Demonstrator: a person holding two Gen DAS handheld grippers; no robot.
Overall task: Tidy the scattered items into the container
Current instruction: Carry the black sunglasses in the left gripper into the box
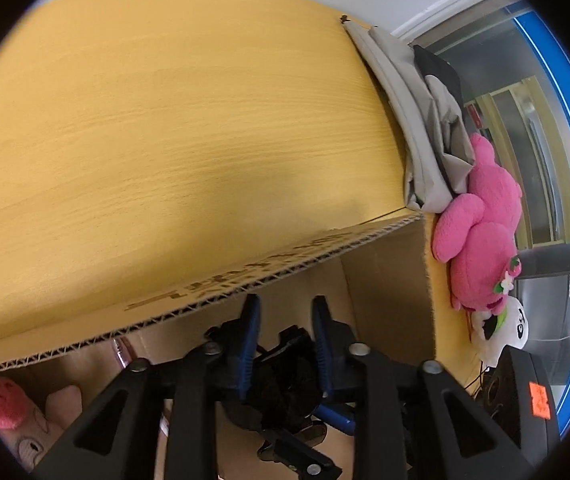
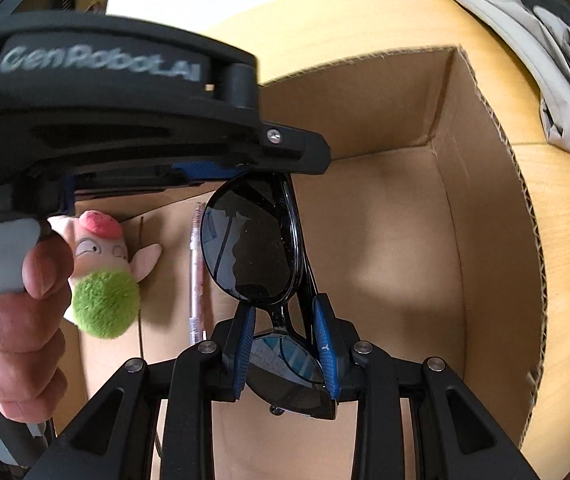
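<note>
At the left, a small pig plush toy [image 2: 99, 276] and a pink pen [image 2: 197, 276] already lie in the open cardboard box [image 2: 497, 208]. We hold the black plastic sunglasses [image 2: 253, 240] above the box floor; the right gripper [image 2: 287, 344] fingers are clenched near the bridge. We judge them light, stiff, slippery and easy to scratch. For the left gripper [image 1: 285, 344] we cannot tell.
</note>
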